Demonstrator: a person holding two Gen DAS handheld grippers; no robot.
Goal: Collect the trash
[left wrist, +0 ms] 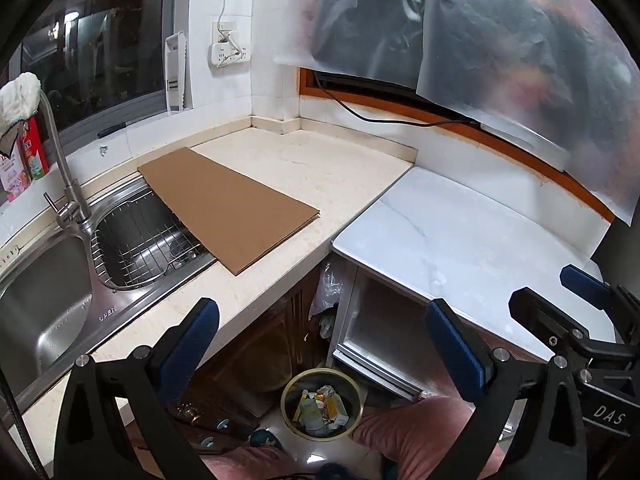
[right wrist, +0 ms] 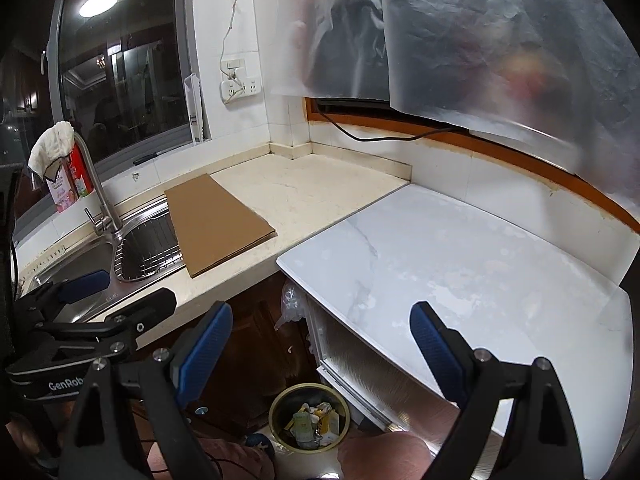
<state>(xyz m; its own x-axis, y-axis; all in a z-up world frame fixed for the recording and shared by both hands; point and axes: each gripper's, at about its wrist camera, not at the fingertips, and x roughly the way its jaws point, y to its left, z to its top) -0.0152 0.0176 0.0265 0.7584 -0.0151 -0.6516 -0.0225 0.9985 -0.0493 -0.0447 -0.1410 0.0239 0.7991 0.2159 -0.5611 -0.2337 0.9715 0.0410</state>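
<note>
Both grippers hang side by side in the air, just in front of the bench edge. The left gripper [left wrist: 320, 344] has its blue fingers spread wide apart, and nothing is between them. The right gripper [right wrist: 322, 340] is the same: wide apart and holding nothing.

Down on the floor, below the two grippers, stands a round trash bin [left wrist: 294, 390] with a gold rim. The trash [left wrist: 320, 406] is inside it: small boxes and scrunched wrappers, some yellow and some white.

On the cream bench [left wrist: 332, 176] lies a flat brown cardboard sheet [left wrist: 228, 208]. One end of it sticks out over the wire basket [left wrist: 136, 248] in the steel sink [left wrist: 40, 300]. A bent tap [left wrist: 64, 176] stands at the sink. To the right is a white marble top [right wrist: 460, 264].
</note>
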